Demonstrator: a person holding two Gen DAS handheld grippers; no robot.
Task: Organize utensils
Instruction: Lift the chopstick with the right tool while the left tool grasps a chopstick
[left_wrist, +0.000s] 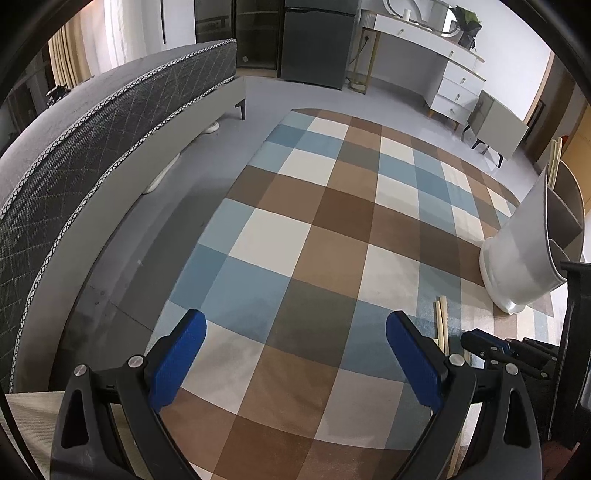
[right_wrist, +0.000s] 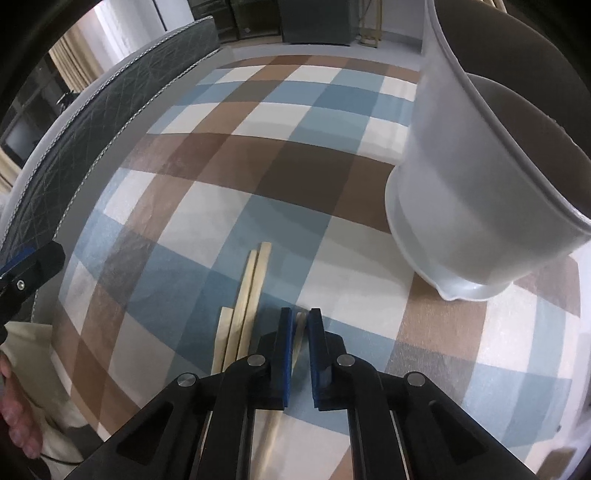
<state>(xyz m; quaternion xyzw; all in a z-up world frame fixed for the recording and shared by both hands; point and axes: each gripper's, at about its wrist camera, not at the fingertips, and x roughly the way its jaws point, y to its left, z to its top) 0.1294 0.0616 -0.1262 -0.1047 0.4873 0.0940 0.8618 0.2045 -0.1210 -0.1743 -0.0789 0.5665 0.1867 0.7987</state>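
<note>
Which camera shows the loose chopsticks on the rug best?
The right wrist view: the chopsticks lie near centre, just beside the right gripper. The left wrist view shows only short lengths of them near its right edge.

My left gripper (left_wrist: 295, 354) is hanging wide open over the checked rug (left_wrist: 314, 236), nothing between the pads. White holder (left_wrist: 517, 258) is sitting off right, chopsticks (left_wrist: 441, 321) lying near it, I think.

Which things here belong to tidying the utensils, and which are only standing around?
For the job:
- chopsticks
- white holder
- right gripper, shut on one chopstick
- left gripper, open

Just around:
- checked rug
- bed
- white desk
</note>
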